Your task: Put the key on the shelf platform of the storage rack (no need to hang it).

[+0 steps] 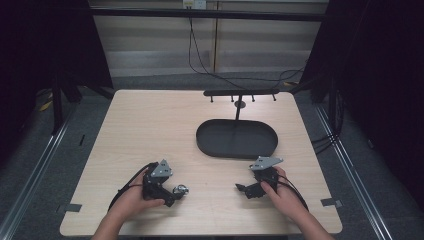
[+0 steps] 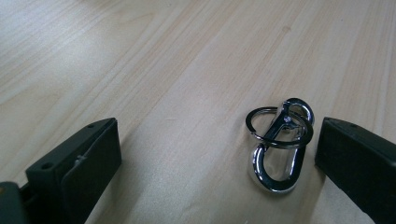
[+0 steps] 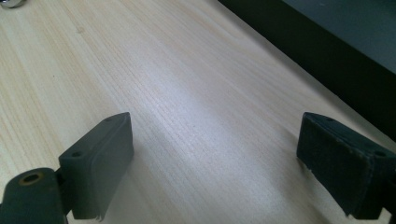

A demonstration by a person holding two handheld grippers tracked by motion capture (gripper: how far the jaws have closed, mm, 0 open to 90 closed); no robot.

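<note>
A shiny metal carabiner with a key ring lies flat on the wooden table. It rests between the wide jaws of my left gripper, close to the right-hand jaw, and the pads do not press on it. In the high view the carabiner shows at the tip of the left gripper, near the table's front left. My right gripper sits at the front right, pointing left, and it stands open over bare wood with nothing between its jaws.
A black oval tray lies at the middle right, just beyond the right gripper; its dark rim shows in the right gripper view. Behind it rises a black stand with a crossbar and several pegs.
</note>
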